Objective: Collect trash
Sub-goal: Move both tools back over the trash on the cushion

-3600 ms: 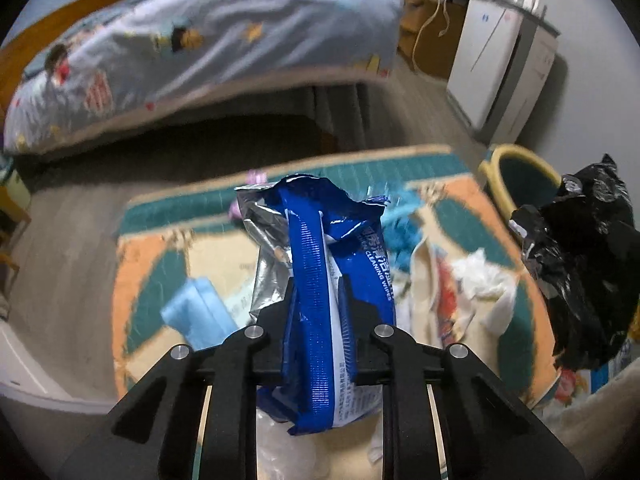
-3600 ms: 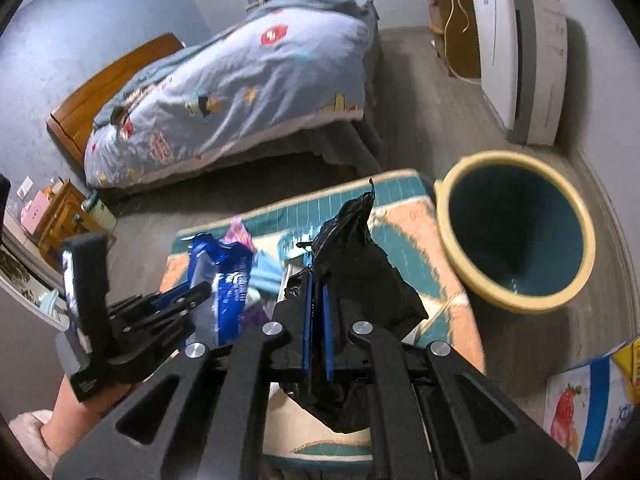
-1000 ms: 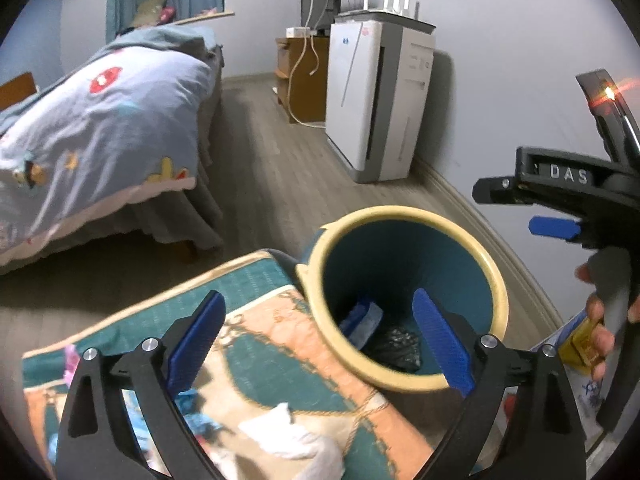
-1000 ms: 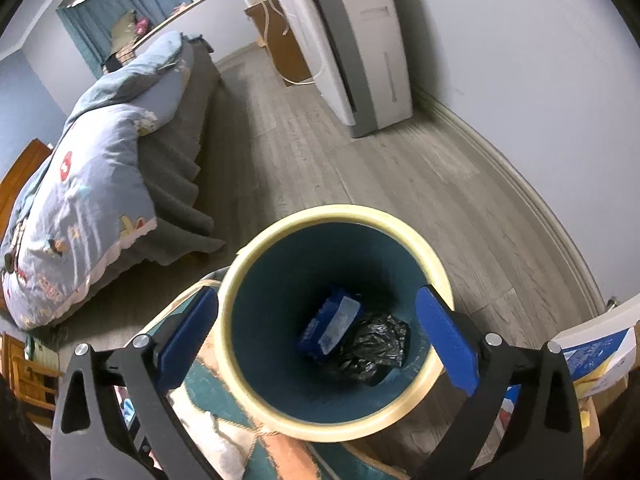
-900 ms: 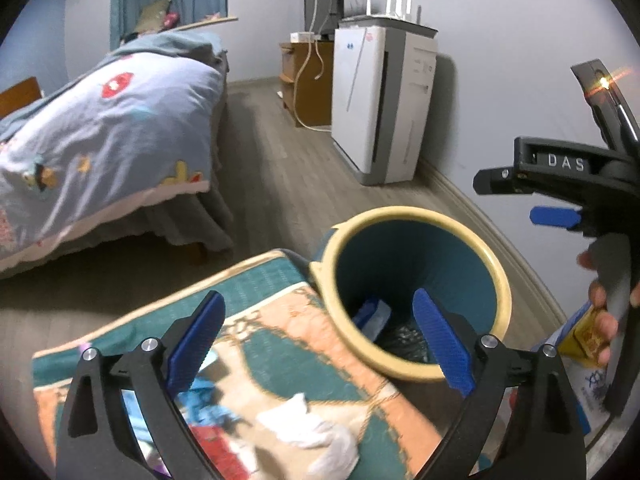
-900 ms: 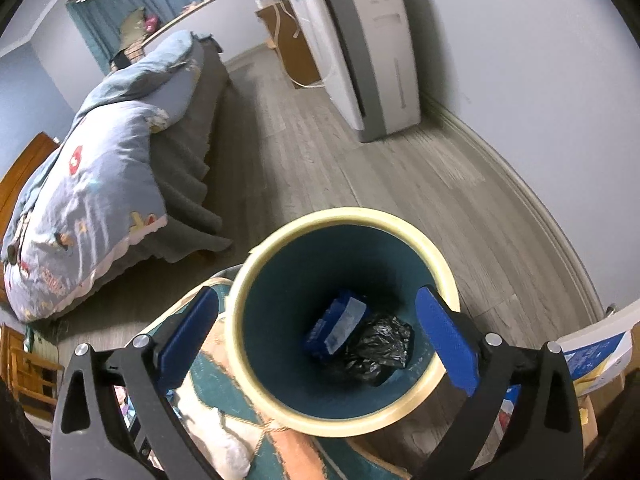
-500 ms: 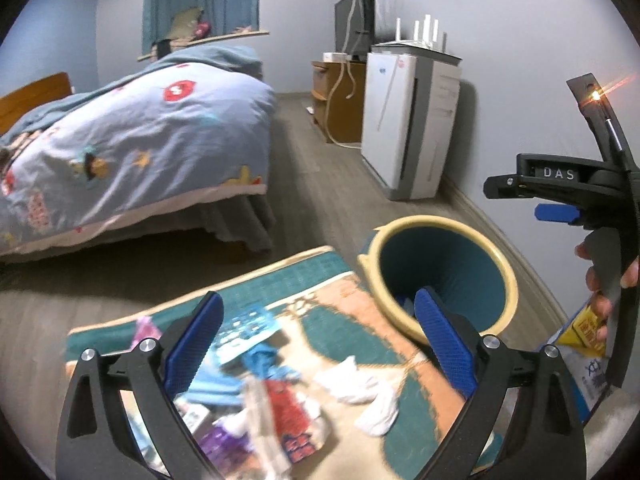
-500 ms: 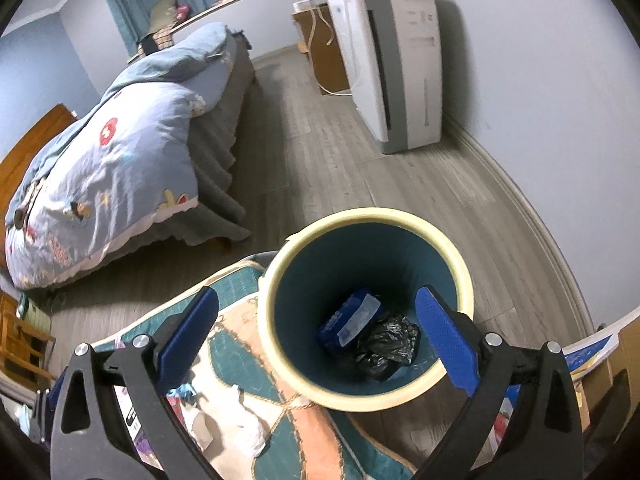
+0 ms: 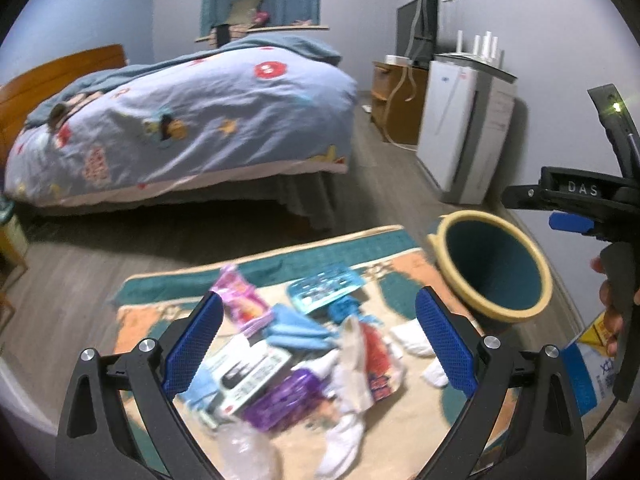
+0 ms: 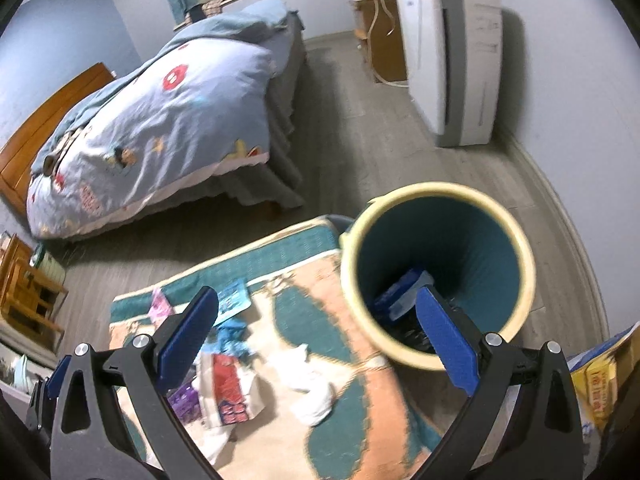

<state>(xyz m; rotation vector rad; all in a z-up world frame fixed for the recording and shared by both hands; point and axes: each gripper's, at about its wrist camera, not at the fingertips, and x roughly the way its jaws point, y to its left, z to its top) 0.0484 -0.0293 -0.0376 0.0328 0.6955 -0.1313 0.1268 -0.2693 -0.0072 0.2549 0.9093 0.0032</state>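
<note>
A teal bin with a yellow rim point(image 9: 516, 312) point(image 10: 524, 256) stands at the rug's right edge. It holds a blue wrapper point(image 10: 400, 288) and a black bag point(image 10: 412, 338). Several pieces of trash lie on the rug: a pink packet point(image 9: 240, 300), a teal packet point(image 9: 324, 286), blue cloth point(image 9: 292, 328), a purple wrapper point(image 9: 284, 400), a red and white wrapper point(image 9: 376, 360) point(image 10: 228, 388) and white tissues point(image 9: 412, 338) point(image 10: 308, 384). My left gripper point(image 9: 316, 352) is open and empty above the pile. My right gripper point(image 10: 316, 344) is open and empty, between the bin and the pile.
The patterned rug point(image 9: 160, 320) point(image 10: 360, 420) lies on a grey wood floor. A bed with a blue duvet point(image 9: 180, 120) is behind. A white appliance point(image 9: 464, 136) and a wooden cabinet point(image 9: 396, 100) stand by the right wall. A printed bag point(image 10: 596, 384) lies right of the bin.
Both grippers dropped the blue wrapper and black bag in the bin earlier. Over the last second both pulled back and left, bringing the trash pile into view.
</note>
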